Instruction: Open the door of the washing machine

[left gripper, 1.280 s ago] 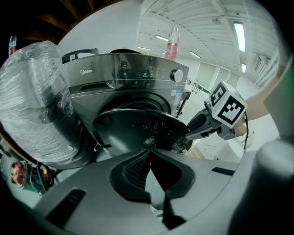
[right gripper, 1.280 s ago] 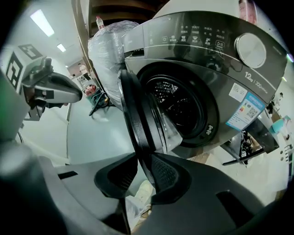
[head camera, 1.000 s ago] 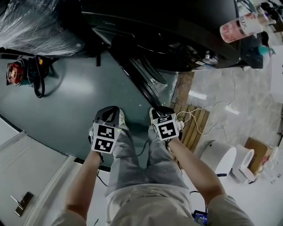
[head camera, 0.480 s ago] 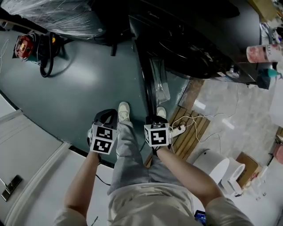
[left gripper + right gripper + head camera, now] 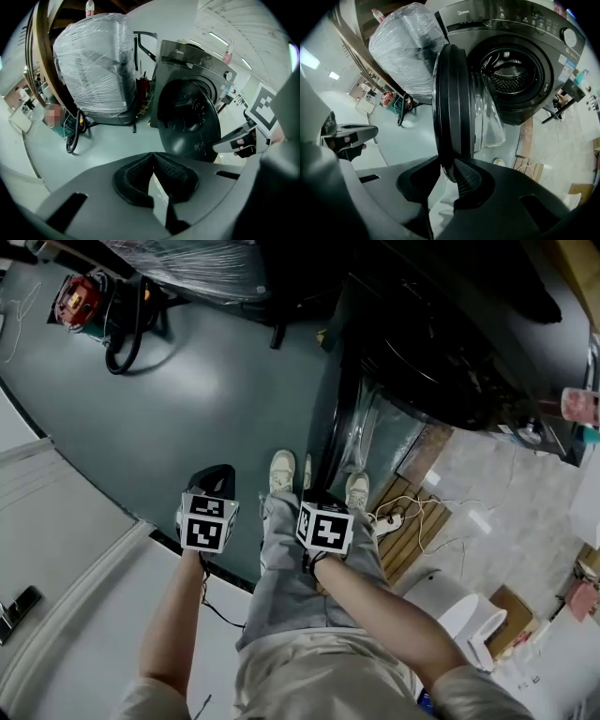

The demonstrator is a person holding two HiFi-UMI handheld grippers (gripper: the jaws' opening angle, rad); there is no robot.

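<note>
Washing machine door (image 5: 452, 108) wide open, edge-on; lower rim pinched between right gripper (image 5: 449, 171) pads. Left gripper (image 5: 153, 159) closed tip to tip, empty, apart from door.

The head view is dim and bluish, with one soft, pale glare patch on the glossy grey-green floor (image 5: 202, 381) and the round dark washing-machine door (image 5: 330, 418) sunk in shadow. Both gripper views are brighter but bent fisheye-wise, with black corners. White ceiling strip lights (image 5: 220, 38) streak overhead, and the nearest foreground is soft.
</note>
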